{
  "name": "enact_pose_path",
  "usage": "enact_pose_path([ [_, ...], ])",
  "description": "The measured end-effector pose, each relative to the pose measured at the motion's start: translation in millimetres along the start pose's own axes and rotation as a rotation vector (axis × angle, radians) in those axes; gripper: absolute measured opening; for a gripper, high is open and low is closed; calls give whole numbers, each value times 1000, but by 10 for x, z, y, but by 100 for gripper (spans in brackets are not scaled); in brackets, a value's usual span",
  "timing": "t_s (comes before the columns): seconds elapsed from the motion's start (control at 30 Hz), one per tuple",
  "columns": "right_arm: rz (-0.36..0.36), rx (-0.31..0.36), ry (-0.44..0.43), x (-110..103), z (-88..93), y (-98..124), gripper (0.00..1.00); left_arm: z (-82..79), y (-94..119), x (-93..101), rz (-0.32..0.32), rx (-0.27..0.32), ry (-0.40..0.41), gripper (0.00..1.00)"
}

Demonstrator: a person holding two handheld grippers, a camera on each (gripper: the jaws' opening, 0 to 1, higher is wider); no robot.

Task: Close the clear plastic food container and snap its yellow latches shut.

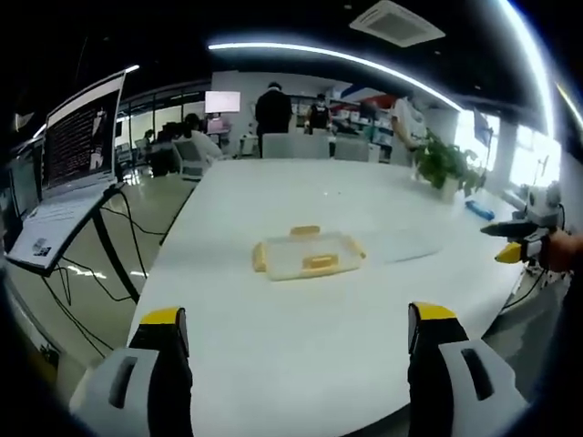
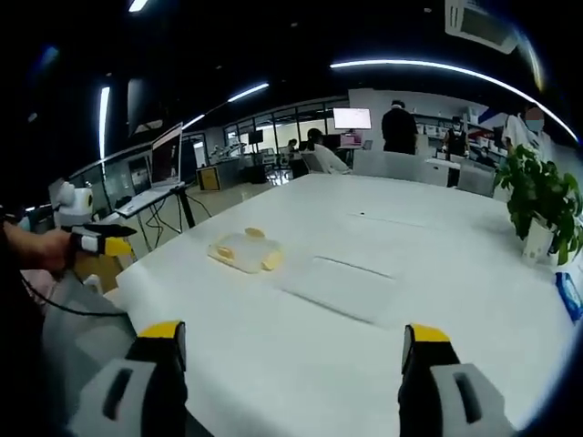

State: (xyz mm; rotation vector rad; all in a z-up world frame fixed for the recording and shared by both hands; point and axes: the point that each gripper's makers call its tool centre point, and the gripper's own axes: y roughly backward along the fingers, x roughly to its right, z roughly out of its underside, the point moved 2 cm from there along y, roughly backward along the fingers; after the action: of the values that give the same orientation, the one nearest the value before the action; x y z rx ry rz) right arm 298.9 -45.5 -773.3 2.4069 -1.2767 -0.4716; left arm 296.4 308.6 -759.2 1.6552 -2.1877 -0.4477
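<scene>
A clear plastic container [image 1: 308,255] with yellow latches [image 1: 319,263] on its sides lies flat in the middle of the white table [image 1: 273,364]; in the right gripper view the container [image 2: 244,252] is far off to the left. The latches stick outward. Beside it lies a flat clear rectangle [image 2: 342,287], also faint [image 1: 401,244]; whether it is the lid I cannot tell. My left gripper [image 1: 299,319] is open, well short of the container. My right gripper [image 2: 294,332] is open over the table's near edge. A hand holds each: right gripper [image 1: 510,244], left gripper [image 2: 100,241].
A laptop [image 1: 73,155] sits on a stand off the table's left side, with cables beneath. A potted plant [image 1: 444,164] and a blue item [image 1: 480,209] stand at the far right of the table. Chairs and several people are at the back.
</scene>
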Motion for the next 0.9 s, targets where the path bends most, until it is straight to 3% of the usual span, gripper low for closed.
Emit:
enact_pose_path([
  [0.23,-2,-10,-3,11,28,14,100,3,-12,21,17,-12,-12,98],
  [0.33,6,-63,3,26,127,-10,98,7,-9,21,19,-14,4,98],
  [0.53,-8,-50,-24,-35,149,6,99,51,-19,23,20,-29,11,97],
  [0.7,-20,-73,34,-95,193,31,99,77,-19,4,9,-44,-2,96],
  [0.9,-36,-81,21,-122,232,43,99,125,-9,47,17,-58,-12,95],
])
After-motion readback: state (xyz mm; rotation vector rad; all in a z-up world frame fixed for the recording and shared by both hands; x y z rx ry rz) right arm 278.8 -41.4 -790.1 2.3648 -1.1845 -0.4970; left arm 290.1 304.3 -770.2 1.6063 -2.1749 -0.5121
